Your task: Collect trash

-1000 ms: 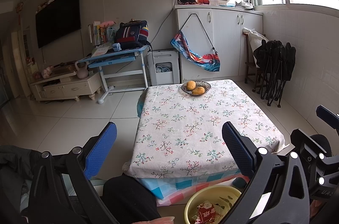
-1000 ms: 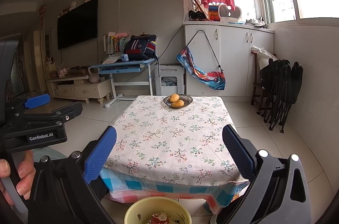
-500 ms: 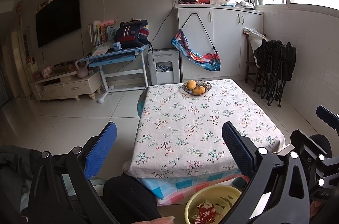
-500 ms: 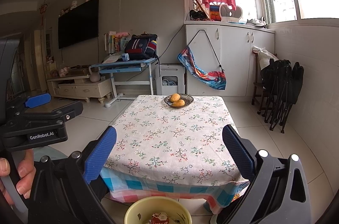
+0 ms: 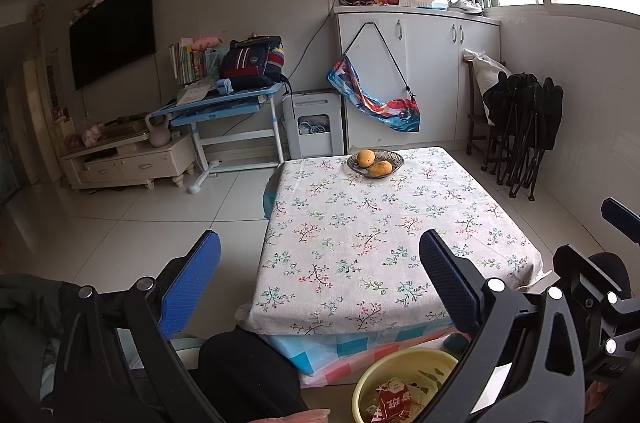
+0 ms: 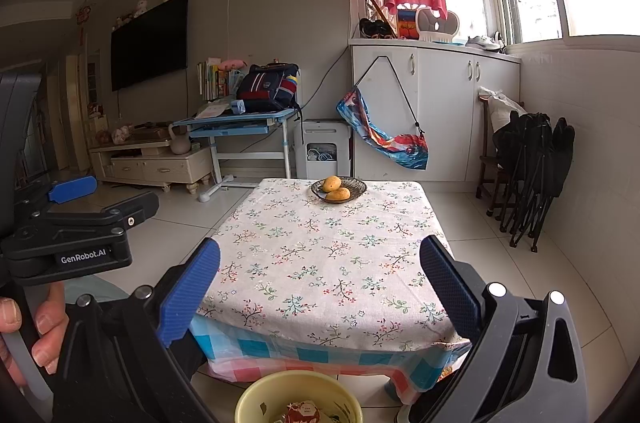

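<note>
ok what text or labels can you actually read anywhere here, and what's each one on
"GenRobot.AI": white lettering on the black body of the left tongs, seen from the right wrist view.
Red wrapper in the yellow bin: large white characters, too distorted to read.
Book spines on the blue desk: too small to read.
No other readable text.

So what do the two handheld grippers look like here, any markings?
Both grippers, left and right, are black frames with silver screw heads and flat blue textured pads on the jaws. In the right wrist view the left unit's body carries white "GenRobot.AI" lettering. No cables show. Dark clothing sits below the left one.
</note>
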### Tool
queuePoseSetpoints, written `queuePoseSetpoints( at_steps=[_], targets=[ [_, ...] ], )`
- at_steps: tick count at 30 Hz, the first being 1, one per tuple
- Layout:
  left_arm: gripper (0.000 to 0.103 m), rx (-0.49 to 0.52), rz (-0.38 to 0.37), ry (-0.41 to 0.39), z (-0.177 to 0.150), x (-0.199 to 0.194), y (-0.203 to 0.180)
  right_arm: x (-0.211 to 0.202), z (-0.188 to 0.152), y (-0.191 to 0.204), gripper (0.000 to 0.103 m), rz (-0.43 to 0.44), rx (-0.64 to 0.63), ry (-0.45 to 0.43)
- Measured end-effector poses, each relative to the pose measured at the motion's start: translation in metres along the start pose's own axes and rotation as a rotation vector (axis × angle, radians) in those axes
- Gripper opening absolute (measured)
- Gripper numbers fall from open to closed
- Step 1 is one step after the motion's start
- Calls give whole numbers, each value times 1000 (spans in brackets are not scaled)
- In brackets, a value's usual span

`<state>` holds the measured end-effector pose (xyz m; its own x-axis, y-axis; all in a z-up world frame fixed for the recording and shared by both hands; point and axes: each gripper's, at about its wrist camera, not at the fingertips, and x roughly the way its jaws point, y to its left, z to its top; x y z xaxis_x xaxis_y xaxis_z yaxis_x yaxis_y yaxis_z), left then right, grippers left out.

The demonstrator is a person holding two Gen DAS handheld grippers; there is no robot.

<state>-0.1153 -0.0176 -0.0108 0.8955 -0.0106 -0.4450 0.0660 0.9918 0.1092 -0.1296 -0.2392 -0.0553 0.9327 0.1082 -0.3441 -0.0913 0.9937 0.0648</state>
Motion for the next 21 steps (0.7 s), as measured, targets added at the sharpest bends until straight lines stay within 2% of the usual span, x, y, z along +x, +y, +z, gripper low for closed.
queuePoseSetpoints(
  at_steps=[21],
  targets=[
    [96, 4, -6, 6, -2, 1, 3, 0, 1, -1, 96, 1, -1, 1]
  ],
)
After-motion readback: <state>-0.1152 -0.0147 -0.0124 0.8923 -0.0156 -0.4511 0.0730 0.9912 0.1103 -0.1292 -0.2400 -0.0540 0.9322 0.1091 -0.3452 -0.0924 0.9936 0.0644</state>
